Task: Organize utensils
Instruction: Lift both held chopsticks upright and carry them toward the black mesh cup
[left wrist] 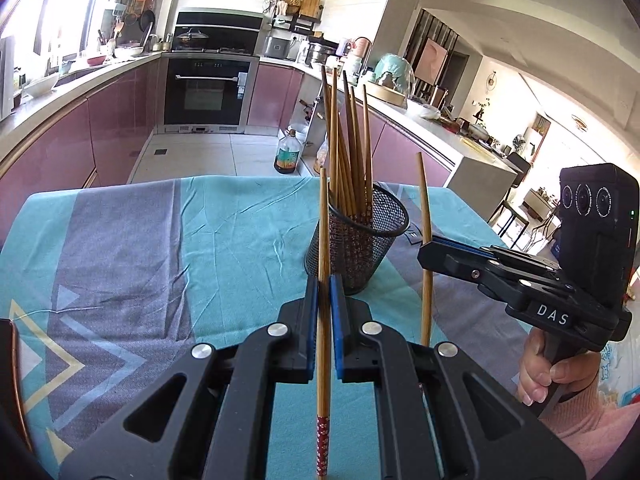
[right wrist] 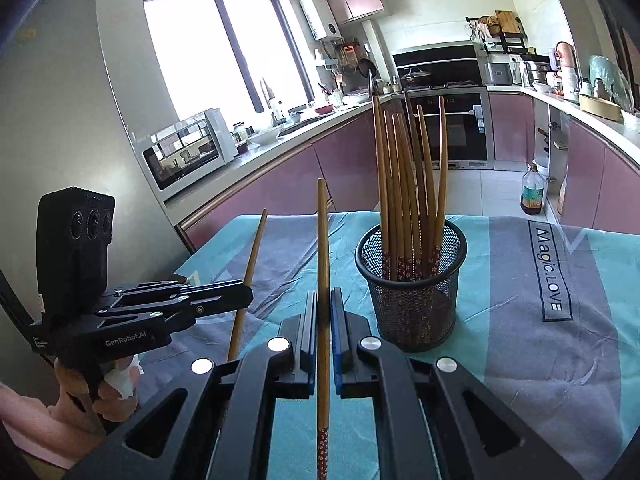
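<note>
A black mesh cup (left wrist: 362, 240) stands on the table with several wooden chopsticks (left wrist: 348, 148) upright in it; it also shows in the right wrist view (right wrist: 412, 284). My left gripper (left wrist: 324, 292) is shut on one chopstick (left wrist: 323, 240), held upright just in front of the cup. My right gripper (right wrist: 324, 308) is shut on another chopstick (right wrist: 322, 240), upright, left of the cup. Each gripper shows in the other's view, the right gripper (left wrist: 430, 256) with its chopstick (left wrist: 425, 200) and the left gripper (right wrist: 240, 294) with its chopstick (right wrist: 252, 256).
The table wears a teal and grey cloth (left wrist: 160, 232) with printed lettering (right wrist: 550, 272). Kitchen counters (right wrist: 280, 140), an oven (left wrist: 206, 92) and an oil bottle (left wrist: 287, 154) on the floor lie beyond the table's far edge.
</note>
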